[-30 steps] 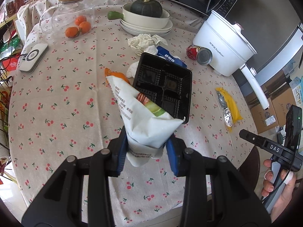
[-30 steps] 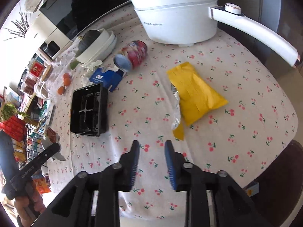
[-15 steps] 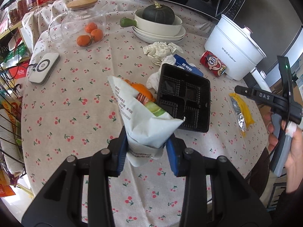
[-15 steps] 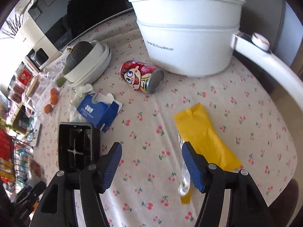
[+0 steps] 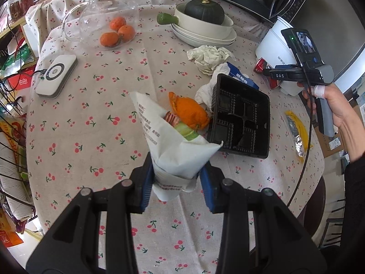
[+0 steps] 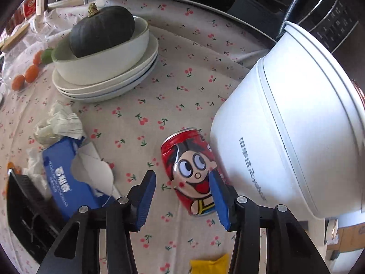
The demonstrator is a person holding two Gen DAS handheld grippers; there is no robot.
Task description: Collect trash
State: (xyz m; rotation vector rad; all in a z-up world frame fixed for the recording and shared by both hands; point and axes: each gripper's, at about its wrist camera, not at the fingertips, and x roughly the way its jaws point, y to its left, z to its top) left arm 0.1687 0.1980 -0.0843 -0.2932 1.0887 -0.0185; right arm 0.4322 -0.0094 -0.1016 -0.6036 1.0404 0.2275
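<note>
Rubbish collection under way at a cherry-print worktop: the left gripper has its fingers clamped on the lower end of a white printed paper bag, held mouth-up over the near edge, with scraps of red and green packaging showing inside. The right gripper, fingers spread wide, straddles a red cartoon-face can lying on its side toward the far right of the worktop. The can's end rests against, or just beside, a white electric pot; the fingers have not closed on it.

The step in hand looks to be the pickup of the can. The next move would call for settling the fingers either side of the can's body and closing gently, since a thin can on its side may roll or dent, and the right finger has little room beside the pot. The can would then go across to the bag's open mouth.

Other litter waits: a torn blue carton, crumpled tissue, orange peel, a black compartment tray near the middle, and a yellow wrapper at the right edge. A squash in stacked dishes sits toward the far edge.
</note>
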